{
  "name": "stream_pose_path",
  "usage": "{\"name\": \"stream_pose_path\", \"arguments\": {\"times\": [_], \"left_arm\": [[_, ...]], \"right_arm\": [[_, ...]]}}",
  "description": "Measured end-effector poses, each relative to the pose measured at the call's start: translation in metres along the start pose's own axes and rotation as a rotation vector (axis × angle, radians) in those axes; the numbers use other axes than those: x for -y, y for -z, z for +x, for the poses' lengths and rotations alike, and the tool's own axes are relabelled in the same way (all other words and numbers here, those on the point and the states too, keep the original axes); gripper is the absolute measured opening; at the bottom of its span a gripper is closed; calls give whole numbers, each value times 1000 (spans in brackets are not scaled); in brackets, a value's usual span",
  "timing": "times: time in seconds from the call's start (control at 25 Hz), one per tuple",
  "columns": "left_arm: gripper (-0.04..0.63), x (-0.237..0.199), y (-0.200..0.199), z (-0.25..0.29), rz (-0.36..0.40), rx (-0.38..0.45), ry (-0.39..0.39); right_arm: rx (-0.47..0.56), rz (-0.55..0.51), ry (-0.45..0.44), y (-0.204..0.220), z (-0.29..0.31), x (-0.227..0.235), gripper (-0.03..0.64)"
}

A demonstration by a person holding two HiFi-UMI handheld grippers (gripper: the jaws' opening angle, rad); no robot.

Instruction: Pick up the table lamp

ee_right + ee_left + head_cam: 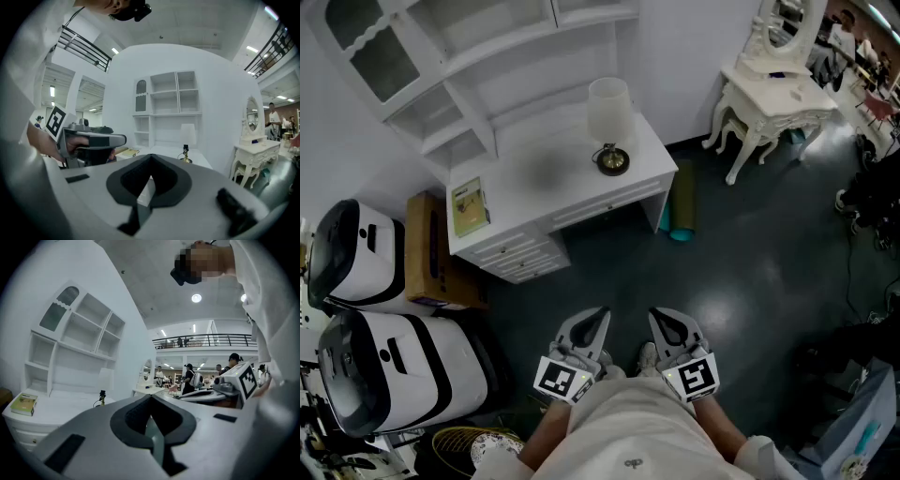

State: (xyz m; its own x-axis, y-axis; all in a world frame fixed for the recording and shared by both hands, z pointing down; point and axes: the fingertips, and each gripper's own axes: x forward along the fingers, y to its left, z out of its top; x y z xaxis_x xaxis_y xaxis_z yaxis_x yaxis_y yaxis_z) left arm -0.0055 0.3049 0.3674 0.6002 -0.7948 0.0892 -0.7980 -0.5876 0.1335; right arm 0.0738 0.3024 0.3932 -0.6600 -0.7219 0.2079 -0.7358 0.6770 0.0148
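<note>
The table lamp (609,122) has a white shade and a round brass base. It stands upright near the right end of a white desk (546,178). It also shows far off as the lamp (104,386) in the left gripper view and the lamp (187,139) in the right gripper view. My left gripper (598,317) and right gripper (660,319) are held side by side close to my body, well short of the desk, pointing toward it. Both have their jaws together with nothing between them. Neither touches the lamp.
A green-yellow book (469,206) lies at the desk's left end, under a white shelf unit (441,56). A cardboard box (431,248) and two white-and-black machines (356,253) stand to the left. A rolled teal mat (680,211) leans by the desk. A white dressing table (773,89) stands at the right.
</note>
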Motion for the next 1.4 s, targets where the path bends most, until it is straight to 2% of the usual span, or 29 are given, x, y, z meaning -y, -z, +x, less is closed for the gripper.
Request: {"name": "stream_pose_path", "arguments": {"times": [0.52, 0.72, 0.88, 1.16, 1.4], "left_arm": [[10, 23, 2, 18, 5, -11, 27], [10, 35, 5, 25, 5, -26, 15], [11, 46, 7, 30, 12, -37, 3], [9, 53, 12, 31, 9, -57, -76], [9, 52, 19, 32, 1, -86, -76]], "right_arm": [[50, 19, -28, -10, -10, 11, 12], [33, -21, -28, -5, -18, 17, 12], [8, -12, -47, 5, -27, 24, 12], [-67, 12, -72, 28, -38, 41, 12], [-83, 49, -55, 39, -33, 54, 12]]}}
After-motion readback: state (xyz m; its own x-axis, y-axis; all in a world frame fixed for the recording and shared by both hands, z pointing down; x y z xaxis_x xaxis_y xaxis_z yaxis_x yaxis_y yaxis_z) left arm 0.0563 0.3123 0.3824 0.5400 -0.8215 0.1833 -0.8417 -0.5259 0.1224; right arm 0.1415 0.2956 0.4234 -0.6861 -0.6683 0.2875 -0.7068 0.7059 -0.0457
